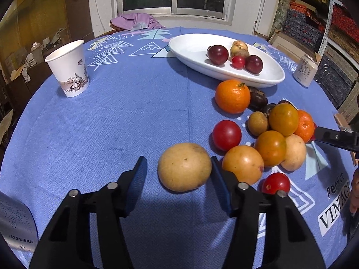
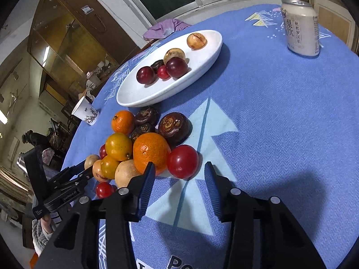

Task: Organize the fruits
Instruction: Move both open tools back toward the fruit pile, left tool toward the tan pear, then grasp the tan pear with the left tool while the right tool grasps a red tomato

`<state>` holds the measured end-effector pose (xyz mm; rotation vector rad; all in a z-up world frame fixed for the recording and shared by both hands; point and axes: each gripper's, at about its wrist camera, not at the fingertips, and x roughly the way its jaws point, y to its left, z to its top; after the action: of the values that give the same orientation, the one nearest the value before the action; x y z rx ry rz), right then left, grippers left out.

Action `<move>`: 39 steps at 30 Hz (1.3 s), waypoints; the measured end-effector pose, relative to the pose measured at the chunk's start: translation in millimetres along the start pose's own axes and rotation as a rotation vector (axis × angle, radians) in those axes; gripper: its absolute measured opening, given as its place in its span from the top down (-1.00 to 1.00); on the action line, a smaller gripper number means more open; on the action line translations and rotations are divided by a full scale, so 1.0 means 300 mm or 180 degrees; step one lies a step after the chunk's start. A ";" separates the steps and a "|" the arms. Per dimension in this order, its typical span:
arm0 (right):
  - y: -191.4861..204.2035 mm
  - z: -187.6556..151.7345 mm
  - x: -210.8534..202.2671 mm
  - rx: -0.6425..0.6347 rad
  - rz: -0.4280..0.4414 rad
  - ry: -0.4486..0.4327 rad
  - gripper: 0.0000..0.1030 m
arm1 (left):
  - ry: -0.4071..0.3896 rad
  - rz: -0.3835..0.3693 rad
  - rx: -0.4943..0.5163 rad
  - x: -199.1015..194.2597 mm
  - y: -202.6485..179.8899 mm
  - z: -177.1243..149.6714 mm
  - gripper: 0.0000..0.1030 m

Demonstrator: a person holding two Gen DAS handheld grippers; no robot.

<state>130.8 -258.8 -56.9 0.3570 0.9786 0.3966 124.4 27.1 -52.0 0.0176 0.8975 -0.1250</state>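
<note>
A pile of loose fruit lies on the blue tablecloth (image 1: 112, 123). My left gripper (image 1: 178, 163) is open, its jaws on either side of a tan round fruit (image 1: 184, 167), the right jaw close against it. Beside it lie a red tomato (image 1: 226, 135), an orange (image 1: 232, 96) and several yellow-orange fruits. A white oval dish (image 1: 190, 49) at the back holds two dark plums, a small red tomato and brownish fruits. My right gripper (image 2: 179, 174) is open, low over the cloth, with a red tomato (image 2: 182, 161) just ahead between its fingertips, next to an orange (image 2: 150, 150).
A paper cup (image 1: 68, 68) stands at the left. A drink can (image 1: 305, 70) stands right of the dish, also in the right wrist view (image 2: 300, 28). A Starbucks item (image 1: 16, 226) is at the near left edge. A purple cloth (image 1: 136, 21) lies at the far table edge.
</note>
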 end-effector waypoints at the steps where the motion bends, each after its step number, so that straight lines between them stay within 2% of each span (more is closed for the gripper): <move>1: 0.003 0.001 0.000 -0.0008 -0.0003 -0.0015 0.11 | -0.0002 0.0004 0.0007 0.000 -0.002 0.000 -0.06; 4: 0.002 0.005 0.003 0.0001 0.0003 -0.0041 0.13 | -0.0020 -0.0031 -0.0042 0.000 0.005 0.005 -0.05; 11: -0.013 0.006 0.002 0.0057 0.0086 -0.0048 0.36 | -0.0018 -0.0114 -0.0108 0.008 0.019 0.012 -0.01; 12: -0.019 0.006 -0.001 0.0092 0.0122 -0.0036 0.36 | -0.0021 -0.0144 -0.0110 0.007 0.019 0.011 0.13; 16: -0.021 0.008 -0.008 0.0086 0.0108 -0.0056 0.41 | -0.0021 -0.0147 -0.0089 0.003 0.016 0.011 0.14; 18: -0.024 0.006 0.015 0.0093 0.0108 0.0043 0.41 | -0.0019 -0.0115 -0.0055 0.001 0.009 0.010 0.14; 26: -0.014 0.005 0.014 0.0020 0.0056 -0.0010 0.42 | -0.0016 -0.0098 -0.0031 0.001 0.006 0.009 0.14; 30: -0.024 0.017 -0.033 0.0069 0.0095 -0.0147 0.43 | -0.0076 -0.0090 -0.0072 -0.009 0.013 0.012 0.15; 35: -0.028 0.032 -0.082 0.0091 0.0123 -0.0320 0.43 | -0.0282 -0.0117 -0.0079 -0.065 0.007 0.036 0.15; 39: -0.001 0.079 -0.133 0.0071 0.0140 -0.0507 0.43 | -0.0393 -0.0170 -0.0162 -0.111 -0.002 0.129 0.15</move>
<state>131.2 -280.6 -16.2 0.4244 0.8213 0.3914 134.0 27.4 -1.8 -0.0609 0.7779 -0.1514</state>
